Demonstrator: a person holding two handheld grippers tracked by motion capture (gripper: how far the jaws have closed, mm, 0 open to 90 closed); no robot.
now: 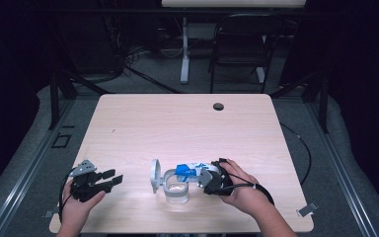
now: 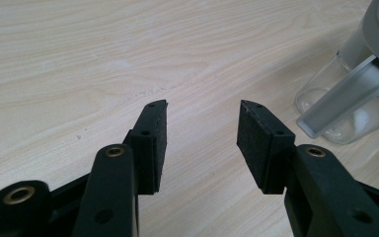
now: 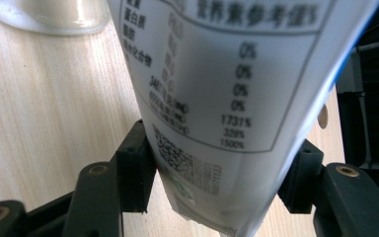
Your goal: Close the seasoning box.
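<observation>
Work in hand: you look to be pouring from a white-and-blue packet (image 1: 190, 170) into a clear glass jar (image 1: 176, 190) whose hinged lid (image 1: 155, 176) stands swung open on its left.
Right gripper (image 1: 205, 177): clenched on the packet; in the right gripper view its two pads press the printed pouch (image 3: 227, 98) from both sides near the sealed bottom end.
Packet position: tipped towards the jar, its blue end just above the jar's rim, as far as the high view shows.
Left gripper (image 1: 109, 178): released, nothing between the pads (image 2: 154, 143), resting over the table (image 1: 177, 123) well to the left of the jar.
Jar from the left: in the left gripper view the jar (image 2: 345, 98) stands ahead and off to the right of the jaws, apart from them.
Done so far: lid open, packet picked up and brought to the mouth; something pale seems to lie in the jar, though I cannot tell how much.
Left to do: likely finish emptying, set the packet down, close the lid.
</observation>
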